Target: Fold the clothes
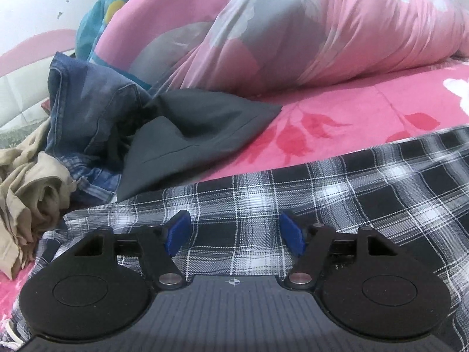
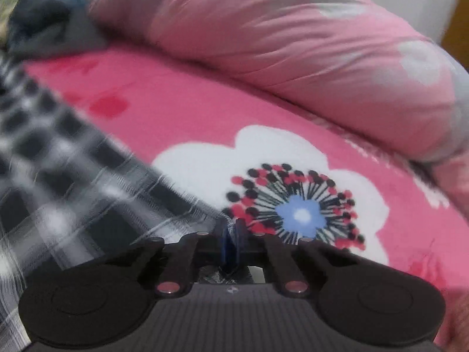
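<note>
A black-and-white plaid garment lies spread on the pink bed sheet. My left gripper hangs just over it, open, with its blue pads wide apart and only flat plaid cloth below them. In the right wrist view the same plaid garment is blurred and runs to a corner at my right gripper. The blue pads there are pressed together on that plaid edge, and a bit of plaid shows behind them.
A pile of clothes sits at the left: blue jeans, a dark grey garment and a beige one. A rolled pink and grey quilt lies along the back. A white flower print marks the sheet.
</note>
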